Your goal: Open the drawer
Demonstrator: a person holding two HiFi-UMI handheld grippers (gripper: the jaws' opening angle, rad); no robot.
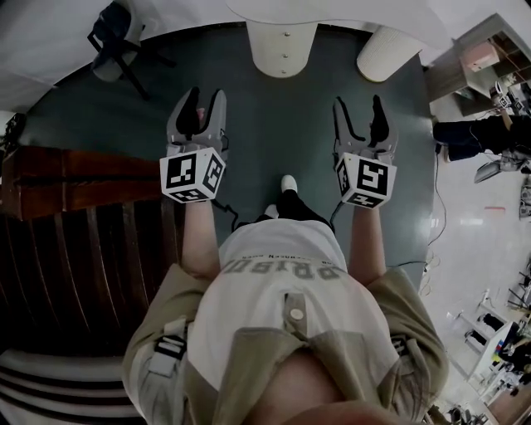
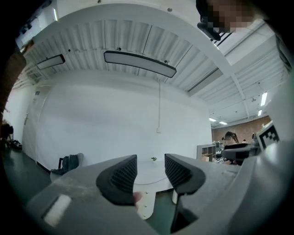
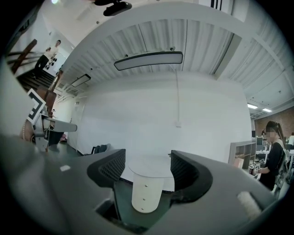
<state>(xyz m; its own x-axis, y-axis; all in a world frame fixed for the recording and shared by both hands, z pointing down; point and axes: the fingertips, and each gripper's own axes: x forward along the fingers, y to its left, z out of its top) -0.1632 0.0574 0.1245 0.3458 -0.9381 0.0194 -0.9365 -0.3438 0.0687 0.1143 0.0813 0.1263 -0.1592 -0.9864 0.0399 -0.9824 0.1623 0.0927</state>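
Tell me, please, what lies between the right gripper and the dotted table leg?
Only bare green floor, as the head view shows, between the right gripper and the leg; the right gripper view frames that leg between open, empty jaws.

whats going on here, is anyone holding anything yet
A person stands on the dark green floor with a gripper in each hand. The left gripper and the right gripper both have their jaws apart with nothing between them. Ahead stands a white table on a rounded pedestal; neither gripper touches it. No drawer can be made out.
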